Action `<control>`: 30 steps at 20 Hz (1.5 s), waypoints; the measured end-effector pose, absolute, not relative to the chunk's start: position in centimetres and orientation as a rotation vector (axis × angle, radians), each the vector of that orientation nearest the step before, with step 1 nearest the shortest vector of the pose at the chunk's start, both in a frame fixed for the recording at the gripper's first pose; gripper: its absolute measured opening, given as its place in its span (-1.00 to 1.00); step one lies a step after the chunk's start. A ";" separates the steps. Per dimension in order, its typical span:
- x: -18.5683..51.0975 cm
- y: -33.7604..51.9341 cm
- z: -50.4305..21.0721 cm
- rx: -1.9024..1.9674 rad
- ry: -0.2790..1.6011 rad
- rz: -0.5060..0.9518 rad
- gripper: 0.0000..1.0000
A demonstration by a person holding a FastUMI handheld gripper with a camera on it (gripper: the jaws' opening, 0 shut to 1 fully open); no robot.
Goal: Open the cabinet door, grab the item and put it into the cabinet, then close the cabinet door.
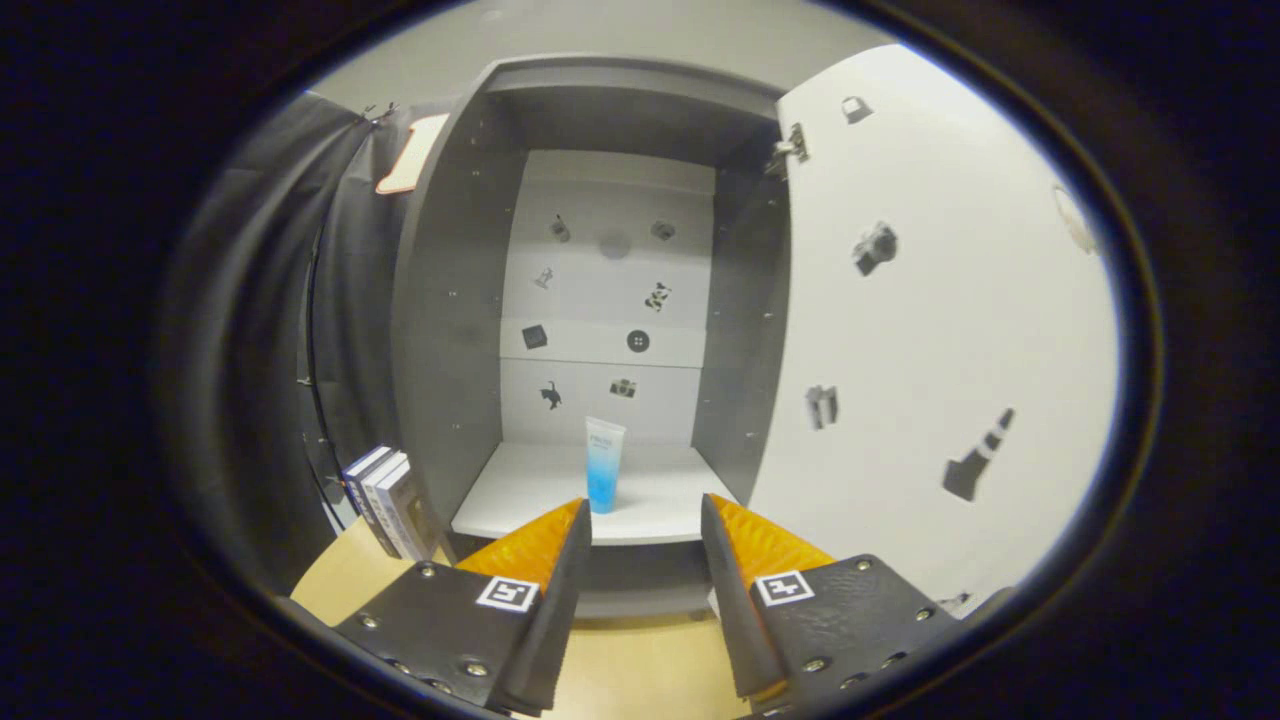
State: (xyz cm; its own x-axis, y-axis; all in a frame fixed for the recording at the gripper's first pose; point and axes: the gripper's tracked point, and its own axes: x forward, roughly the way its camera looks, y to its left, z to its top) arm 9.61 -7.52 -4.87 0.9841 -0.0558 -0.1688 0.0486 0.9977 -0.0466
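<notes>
Blue tube (604, 464) stands inside the cabinet (470, 330) beyond the empty, apart gripper (642, 520), so push the door (930, 330) shut gently.

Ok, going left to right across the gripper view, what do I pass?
Black curtain → books → cabinet's left wall → blue tube on the shelf, beyond the open hand-held gripper → open white door.

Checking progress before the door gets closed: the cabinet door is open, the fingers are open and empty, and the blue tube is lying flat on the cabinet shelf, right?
One thing is off. The blue tube is standing upright on the cabinet shelf, not lying flat, as the gripper view shows. The cabinet door is open, and the gripper fingers are open and empty.
</notes>
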 end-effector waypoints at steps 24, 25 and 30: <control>-8.5 -33.6 -4.0 0.024 0.188 -0.371 0.28; -8.0 -33.9 -4.0 0.023 0.186 -0.361 0.29; -6.3 -33.4 -3.5 0.060 0.160 -0.276 0.29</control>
State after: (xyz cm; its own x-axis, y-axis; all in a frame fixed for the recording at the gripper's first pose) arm -6.33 -33.41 -3.48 0.9495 -0.2665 -0.1655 0.2760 0.9605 0.0370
